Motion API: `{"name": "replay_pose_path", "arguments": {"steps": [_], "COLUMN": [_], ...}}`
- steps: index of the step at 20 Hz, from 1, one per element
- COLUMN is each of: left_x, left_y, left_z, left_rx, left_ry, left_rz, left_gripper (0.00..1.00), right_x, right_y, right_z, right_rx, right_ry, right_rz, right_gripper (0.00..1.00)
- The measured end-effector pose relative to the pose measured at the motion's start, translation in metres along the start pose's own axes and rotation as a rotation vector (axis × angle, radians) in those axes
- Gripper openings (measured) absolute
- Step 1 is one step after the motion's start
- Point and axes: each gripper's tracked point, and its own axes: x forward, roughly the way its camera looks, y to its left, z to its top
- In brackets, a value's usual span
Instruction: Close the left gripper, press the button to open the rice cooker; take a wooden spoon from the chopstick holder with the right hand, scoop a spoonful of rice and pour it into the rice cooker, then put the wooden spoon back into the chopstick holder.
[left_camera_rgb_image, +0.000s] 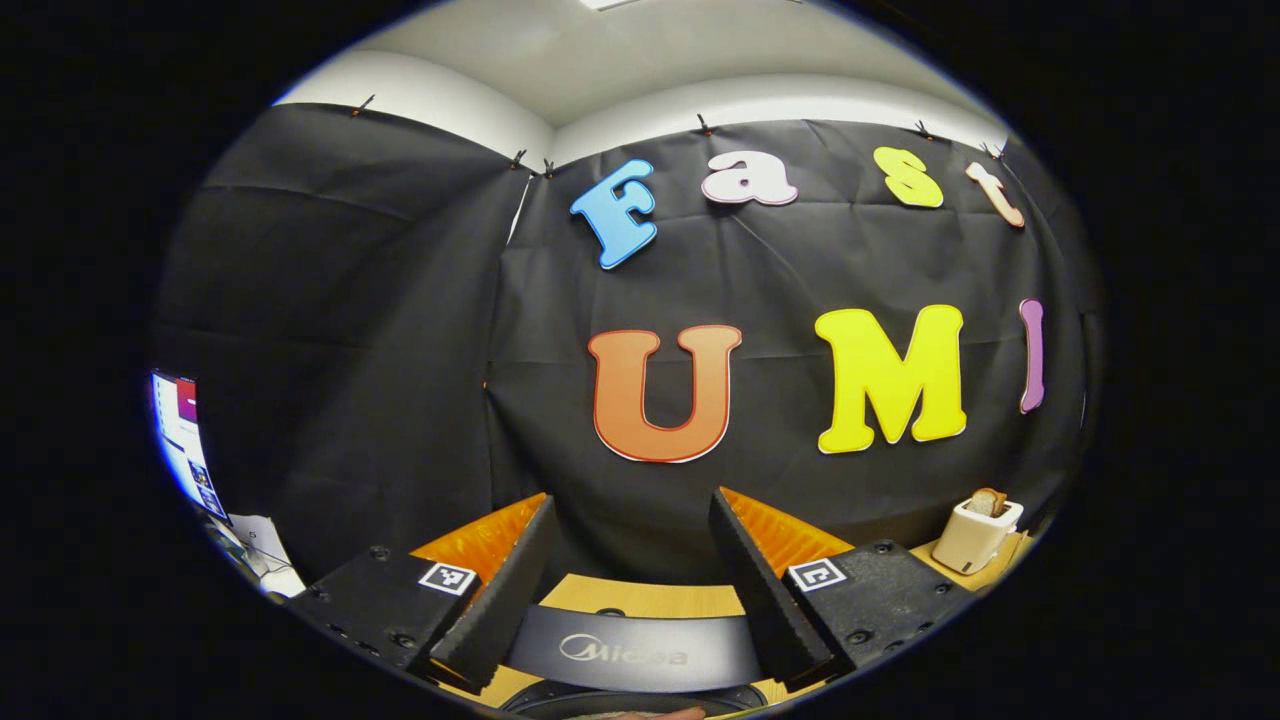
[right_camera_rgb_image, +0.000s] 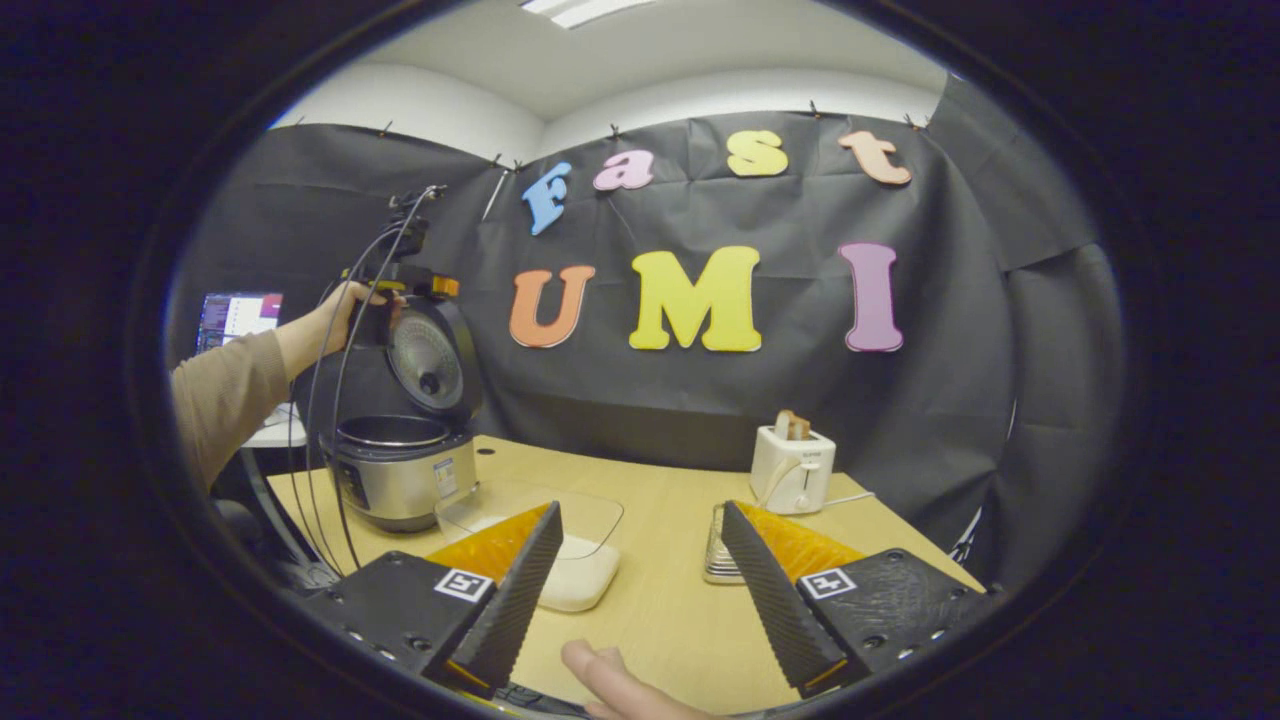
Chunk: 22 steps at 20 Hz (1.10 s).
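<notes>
**Left tongs** (left_camera_rgb_image: 630, 498): released, with both fingers spread wide and nothing between the pads. Held high, above the top edge of the raised lid (left_camera_rgb_image: 632, 648), which shows as a dark curved panel low between the two fingers in the left gripper view. In the right gripper view, seen farther off at the lid's upper edge, carried by a hand (right_camera_rgb_image: 340, 315) with a sleeve (right_camera_rgb_image: 225, 395) behind it. Cables (right_camera_rgb_image: 335, 400) hang down from there past the cooker.

**Right tongs** (right_camera_rgb_image: 640, 510): released, fingers wide apart, grasping nothing. Held low over the near edge of the bench (right_camera_rgb_image: 670, 600). A fingertip (right_camera_rgb_image: 605, 675) shows at the bottom, between the two fingers.

**Rice cooker** (right_camera_rgb_image: 400, 475): stands at the far left of the bench, open. Lid tilted back to near upright, with its inner face turned toward the right gripper view. Inner pot rim (right_camera_rgb_image: 390, 432) exposed; contents cannot be told.

**Dish** (right_camera_rgb_image: 585, 560): clear and shallow, set on the bench just in front of and to the right of the cooker. Holds white rice (right_camera_rgb_image: 580, 585). Partly hidden behind the left finger of the right tongs.

**Chopstick holder** (right_camera_rgb_image: 712, 548): ribbed, standing on the bench just behind the right finger of the right tongs, near the dish but apart from it. Mostly hidden, so what stands in it cannot be told.

**Toaster** (right_camera_rgb_image: 795, 470): white, at the far edge of the bench, well to the right of the cooker, with bread (right_camera_rgb_image: 792, 425) sticking out of the top.

**Screen** (right_camera_rgb_image: 238, 315): lit, off the bench at far left.
</notes>
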Motion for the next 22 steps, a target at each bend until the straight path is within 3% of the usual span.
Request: {"name": "replay_pose_path", "arguments": {"steps": [5, 10, 22], "left_x": [-0.032, -0.069, -0.138], "left_y": [-0.002, 0.001, -0.015], "left_z": [-0.017, -0.040, -0.151], "left_rx": [0.005, 0.013, 0.051], "left_ry": [0.056, 0.102, 0.279], "left_rz": [-0.039, -0.014, -0.073], "left_gripper": [0.97, 0.98, 0.96], "right_x": [-0.007, -0.008, -0.007], "right_y": [0.009, 0.025, 0.018], "right_z": [0.015, 0.011, -0.005], "right_rx": [-0.074, -0.054, 0.027], "right_ry": [-0.085, -0.034, 0.062], "right_rz": [-0.050, -0.053, -0.066], "right_gripper": [0.95, 0.95, 0.94]}}
